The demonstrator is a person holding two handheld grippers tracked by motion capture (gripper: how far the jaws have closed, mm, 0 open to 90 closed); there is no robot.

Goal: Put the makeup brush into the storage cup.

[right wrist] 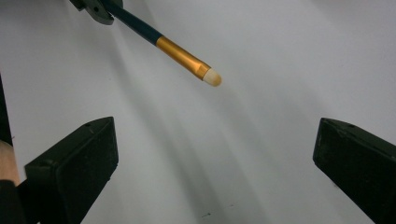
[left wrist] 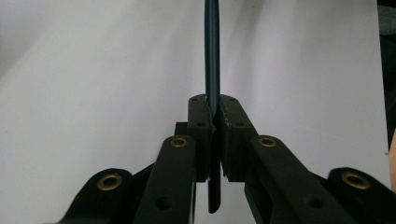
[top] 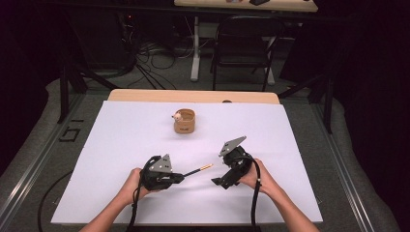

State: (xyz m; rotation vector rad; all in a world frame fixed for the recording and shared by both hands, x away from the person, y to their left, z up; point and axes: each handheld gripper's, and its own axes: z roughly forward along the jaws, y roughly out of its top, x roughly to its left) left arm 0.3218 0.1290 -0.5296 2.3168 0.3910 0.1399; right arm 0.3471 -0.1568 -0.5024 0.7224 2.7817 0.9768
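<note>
Left hand-held gripper [top: 180, 178] clamps brush [top: 199, 169] | right [top: 216, 182] apart | cup [top: 184, 121]: small item inside

Cup's [top: 184, 121] contents perhaps a brush

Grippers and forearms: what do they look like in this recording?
Both the left gripper and right gripper are black, each topped by a grey three-cornered plate and trailing a black cable. Their jaws are blocky, on arms with brass-ringed pivots. The person's forearms are bare, no sleeves.
</note>
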